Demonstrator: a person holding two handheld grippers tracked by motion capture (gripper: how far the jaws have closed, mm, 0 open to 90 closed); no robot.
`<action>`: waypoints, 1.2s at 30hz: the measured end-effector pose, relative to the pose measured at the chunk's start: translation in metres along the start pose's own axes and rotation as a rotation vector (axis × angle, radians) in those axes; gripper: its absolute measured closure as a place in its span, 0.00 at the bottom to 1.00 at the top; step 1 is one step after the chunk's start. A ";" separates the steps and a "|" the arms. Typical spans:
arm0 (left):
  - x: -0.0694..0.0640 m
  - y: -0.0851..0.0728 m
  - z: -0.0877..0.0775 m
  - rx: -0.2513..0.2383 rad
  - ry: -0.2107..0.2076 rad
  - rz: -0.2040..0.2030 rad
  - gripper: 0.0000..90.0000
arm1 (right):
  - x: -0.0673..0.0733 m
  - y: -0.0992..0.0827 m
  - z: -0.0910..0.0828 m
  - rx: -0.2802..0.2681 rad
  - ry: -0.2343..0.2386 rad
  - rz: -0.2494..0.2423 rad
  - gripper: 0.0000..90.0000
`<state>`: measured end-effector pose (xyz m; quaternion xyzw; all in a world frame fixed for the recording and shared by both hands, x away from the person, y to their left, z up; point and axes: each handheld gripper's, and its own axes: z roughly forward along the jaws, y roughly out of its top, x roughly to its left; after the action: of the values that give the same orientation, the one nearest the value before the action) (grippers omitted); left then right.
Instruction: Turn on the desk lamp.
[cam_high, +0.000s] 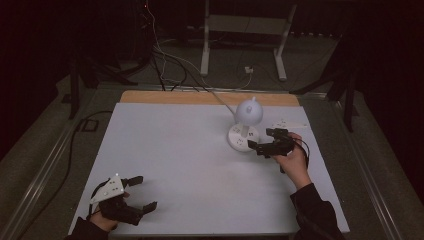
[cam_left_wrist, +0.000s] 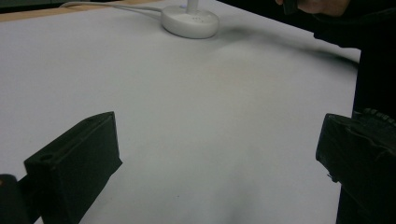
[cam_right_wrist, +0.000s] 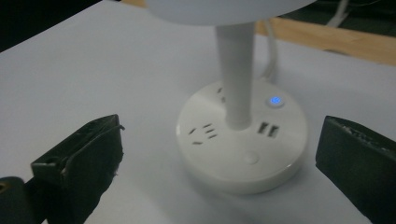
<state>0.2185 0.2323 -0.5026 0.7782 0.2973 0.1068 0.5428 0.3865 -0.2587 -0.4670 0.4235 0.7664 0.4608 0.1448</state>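
Two grippers, both with jaws apart: the right gripper (cam_high: 267, 140) reaches just beside the white lamp (cam_high: 244, 130) far right on the counter (cam_high: 175, 150) (shade cropped in its own view); the left gripper (cam_high: 141, 193) rests near-left.

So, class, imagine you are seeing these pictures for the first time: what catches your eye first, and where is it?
The white desk lamp at the far right of the white table, its round base carrying sockets and a glowing blue button. The right gripper sits just beside that base, jaws open. The left gripper waits at the near left corner, jaws open too.
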 end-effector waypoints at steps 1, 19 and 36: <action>0.000 0.000 0.000 0.000 0.000 -0.002 0.00 | -0.001 0.000 0.001 -0.006 -0.012 0.008 0.00; 0.000 0.000 0.001 0.007 -0.006 -0.006 0.00 | -0.002 -0.004 0.013 0.046 -0.130 -0.023 0.48; 0.000 0.000 0.000 0.006 -0.003 -0.006 0.00 | -0.004 -0.006 0.018 0.109 -0.206 -0.038 1.00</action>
<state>0.2188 0.2323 -0.5033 0.7791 0.2991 0.1032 0.5412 0.3963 -0.2526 -0.4823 0.4615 0.7792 0.3695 0.2083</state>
